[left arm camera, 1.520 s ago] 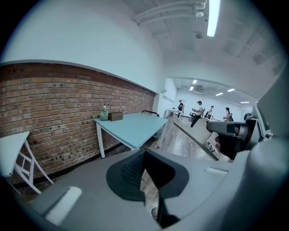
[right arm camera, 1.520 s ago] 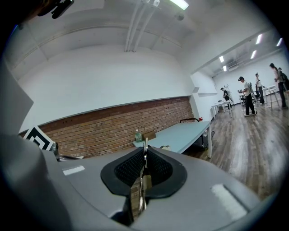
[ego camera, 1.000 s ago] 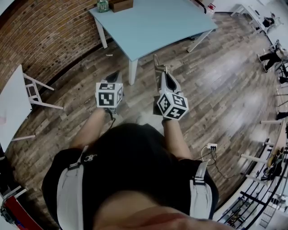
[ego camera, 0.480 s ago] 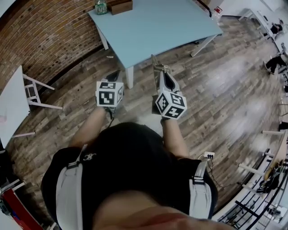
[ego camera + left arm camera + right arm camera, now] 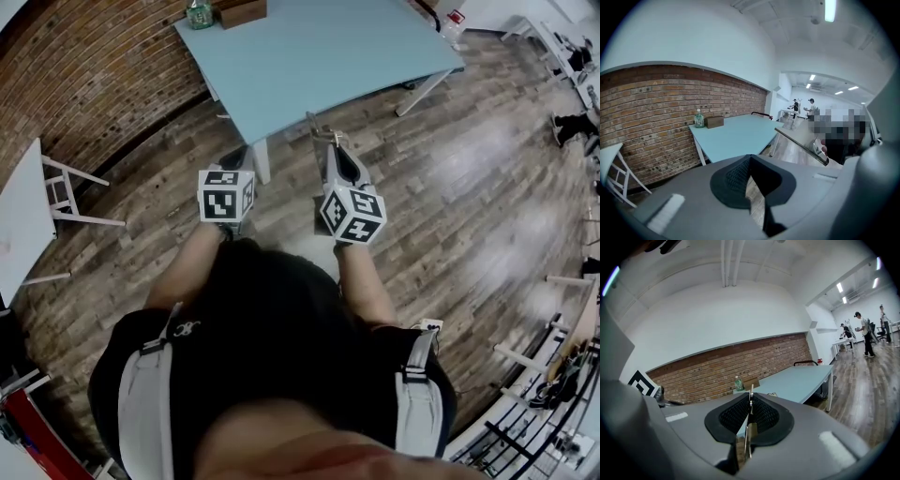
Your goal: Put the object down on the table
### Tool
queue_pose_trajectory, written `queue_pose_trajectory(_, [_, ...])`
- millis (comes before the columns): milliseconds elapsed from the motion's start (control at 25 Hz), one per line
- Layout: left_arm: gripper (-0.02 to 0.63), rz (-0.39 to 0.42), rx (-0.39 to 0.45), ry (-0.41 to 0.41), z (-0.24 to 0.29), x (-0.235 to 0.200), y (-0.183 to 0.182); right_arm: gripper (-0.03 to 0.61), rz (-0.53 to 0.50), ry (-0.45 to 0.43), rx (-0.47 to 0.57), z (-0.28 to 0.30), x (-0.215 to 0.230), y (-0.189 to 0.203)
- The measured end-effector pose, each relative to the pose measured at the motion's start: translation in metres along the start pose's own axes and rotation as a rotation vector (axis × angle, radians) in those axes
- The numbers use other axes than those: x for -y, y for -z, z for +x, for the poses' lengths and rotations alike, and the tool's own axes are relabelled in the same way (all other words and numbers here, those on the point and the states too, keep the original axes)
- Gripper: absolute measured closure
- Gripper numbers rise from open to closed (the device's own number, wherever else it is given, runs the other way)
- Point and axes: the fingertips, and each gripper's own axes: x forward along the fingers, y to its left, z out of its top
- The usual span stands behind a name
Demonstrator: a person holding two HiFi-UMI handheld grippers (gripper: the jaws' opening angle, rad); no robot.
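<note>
Though faint overhead, strip [image 5: 750, 399] between fingers [image 5: 733, 417]

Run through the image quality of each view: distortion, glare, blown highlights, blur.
Head view: heavy fisheye bends the brick wall; pale glare patches on the wooden floor. Left gripper view: dark round vignette, ceiling lamp blown out, mosaic patches at right. Right gripper view: same vignette; the metal strip between the jaws reads sharp.

Brightly and evenly lit by ceiling strip lights [image 5: 829, 10]; pale sheen on the wooden floor [image 5: 473, 164]. Heavy fisheye bending toward every edge, black corners in both gripper views. Soft focus up close on the left gripper [image 5: 749, 161]. Faint shadows only.
</note>
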Motion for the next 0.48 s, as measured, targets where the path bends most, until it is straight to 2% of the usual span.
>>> queue_pose_trajectory(280, [0.614, -0.012, -0.007, -0.005, 0.018, -0.009, 0.002, 0.540, -0.001, -0.007, -0.031, 0.018, 0.004, 0.011])
queue_pose_trajectory(480, [0.614, -0.018, 0.007, 0.003, 0.043, -0.024, -0.014, 0.540, -0.012, -0.014, -0.039, 0.050, 0.004, 0.006])
